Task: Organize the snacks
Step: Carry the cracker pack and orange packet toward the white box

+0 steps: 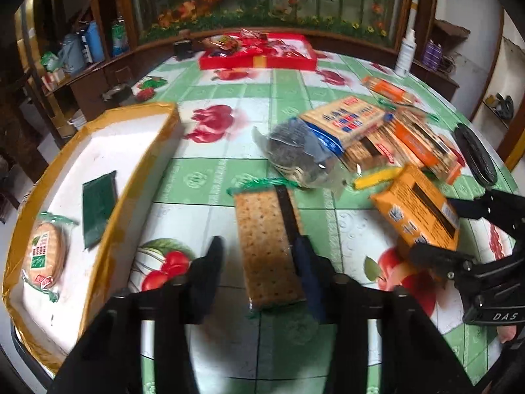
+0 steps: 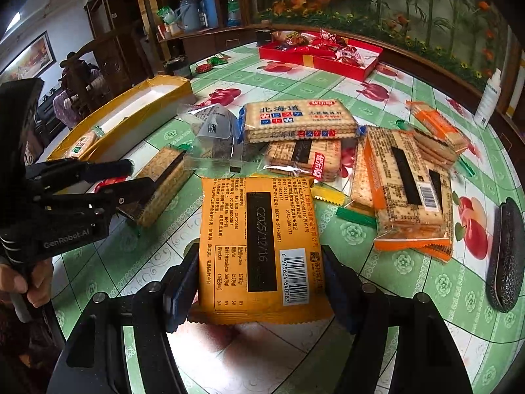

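My left gripper (image 1: 259,256) is open around a clear-wrapped square cracker pack (image 1: 267,249) lying on the table; the right finger touches it, the left finger stands apart. It also shows in the right wrist view (image 2: 162,184). My right gripper (image 2: 261,282) is shut on an orange snack pack (image 2: 259,249), held just above the table; it shows in the left wrist view (image 1: 416,210) too. A gold-edged white box (image 1: 108,177) at the left holds a round biscuit pack (image 1: 44,254) and a dark green packet (image 1: 98,207).
A pile of cracker packs (image 2: 407,180) and a blue-labelled biscuit pack (image 2: 300,121) lie mid-table with a clear bag (image 1: 295,154). A red gift box (image 2: 320,55) sits at the back. A dark case (image 2: 507,256) lies right. A white bottle (image 2: 489,98) stands far right.
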The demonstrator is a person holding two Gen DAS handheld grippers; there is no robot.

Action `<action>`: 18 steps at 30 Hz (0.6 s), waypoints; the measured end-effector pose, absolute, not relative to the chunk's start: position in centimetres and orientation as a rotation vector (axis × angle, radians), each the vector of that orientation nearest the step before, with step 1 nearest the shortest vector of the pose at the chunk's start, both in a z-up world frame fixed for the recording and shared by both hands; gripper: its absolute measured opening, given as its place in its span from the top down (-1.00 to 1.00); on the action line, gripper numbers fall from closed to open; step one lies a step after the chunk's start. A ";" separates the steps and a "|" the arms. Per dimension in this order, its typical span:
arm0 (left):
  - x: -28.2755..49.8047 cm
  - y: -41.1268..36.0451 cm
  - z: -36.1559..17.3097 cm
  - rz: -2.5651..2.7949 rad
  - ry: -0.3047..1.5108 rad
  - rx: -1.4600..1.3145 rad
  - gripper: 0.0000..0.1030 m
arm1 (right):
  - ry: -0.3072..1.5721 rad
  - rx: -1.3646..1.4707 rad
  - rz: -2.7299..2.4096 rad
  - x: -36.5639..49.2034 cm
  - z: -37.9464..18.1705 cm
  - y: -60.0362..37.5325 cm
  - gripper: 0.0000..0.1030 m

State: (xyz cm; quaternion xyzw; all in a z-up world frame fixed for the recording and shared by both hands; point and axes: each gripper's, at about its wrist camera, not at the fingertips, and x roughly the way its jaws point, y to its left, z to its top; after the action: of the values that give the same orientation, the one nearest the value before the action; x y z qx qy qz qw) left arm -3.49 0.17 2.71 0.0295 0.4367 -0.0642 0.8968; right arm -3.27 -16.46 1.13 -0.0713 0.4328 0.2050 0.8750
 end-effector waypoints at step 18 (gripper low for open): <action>-3.5 -0.6 2.5 -0.127 0.872 0.090 0.11 | 0.888 -0.142 0.430 -3.3 1.2 -16.3 -0.43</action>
State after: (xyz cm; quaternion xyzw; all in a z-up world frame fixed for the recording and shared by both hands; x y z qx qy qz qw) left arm -3.53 -0.65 2.55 0.0438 0.4217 -0.0615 0.9036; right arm -3.33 -16.33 1.24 -0.0680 0.4257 0.2060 0.8785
